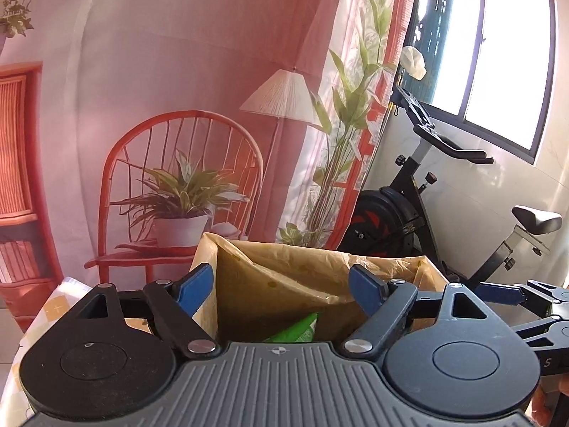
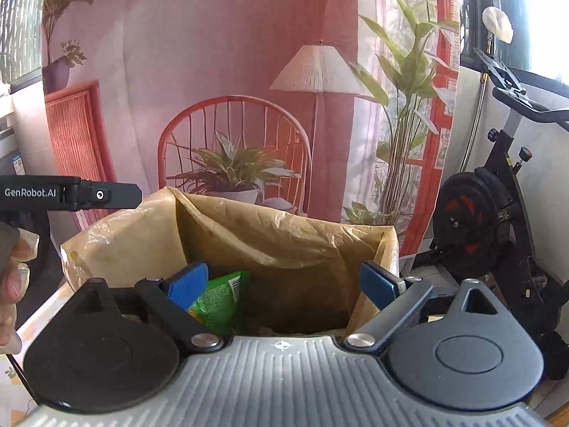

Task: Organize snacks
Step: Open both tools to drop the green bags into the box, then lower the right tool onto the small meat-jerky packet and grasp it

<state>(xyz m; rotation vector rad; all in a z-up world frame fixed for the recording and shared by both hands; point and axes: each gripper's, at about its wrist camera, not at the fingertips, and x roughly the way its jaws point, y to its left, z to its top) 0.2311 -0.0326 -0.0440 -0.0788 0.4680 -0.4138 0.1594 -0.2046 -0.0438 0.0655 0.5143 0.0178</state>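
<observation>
A green snack packet lies inside a brown box lined with plastic. The next packet should drop squarely over the box, clear of the loose liner. Left gripper, above the box, stands wide apart, empty. Right gripper, beside it, likewise gapes, holding nothing.

Plastic-lined box on checked tablecloth.
</observation>
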